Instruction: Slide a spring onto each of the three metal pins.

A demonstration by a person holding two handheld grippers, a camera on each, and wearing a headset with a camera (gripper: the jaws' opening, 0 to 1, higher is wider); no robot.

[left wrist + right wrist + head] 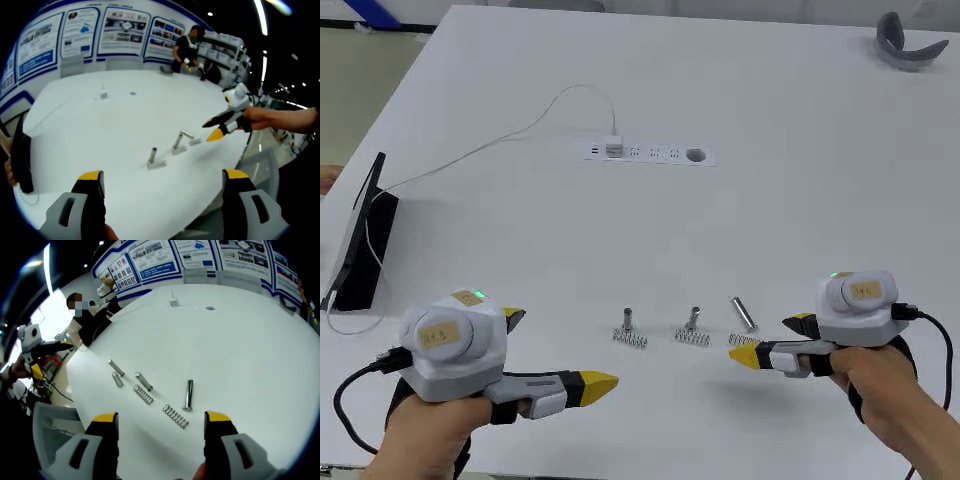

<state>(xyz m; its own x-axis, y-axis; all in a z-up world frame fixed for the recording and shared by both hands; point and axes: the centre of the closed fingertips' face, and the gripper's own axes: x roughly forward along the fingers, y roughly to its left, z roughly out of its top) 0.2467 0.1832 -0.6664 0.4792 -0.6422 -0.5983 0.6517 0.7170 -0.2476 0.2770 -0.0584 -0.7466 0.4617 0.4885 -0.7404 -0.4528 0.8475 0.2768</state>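
My left hand-held gripper (560, 350) is wide open and empty, over the bench (740, 230) near its front edge. My right hand-held gripper (770, 338) is also spread, gripping nothing, its tips just beside the rightmost spring (744, 340). Three pins (693, 318) sit in a row between the two, each with a loose spring just in front of it.

The desk (770, 230) runs off past the right edge of the head view. The grey curved thing (910, 45) at its far corner is too small to identify. The wall posters (80, 32) are too blurred to read.
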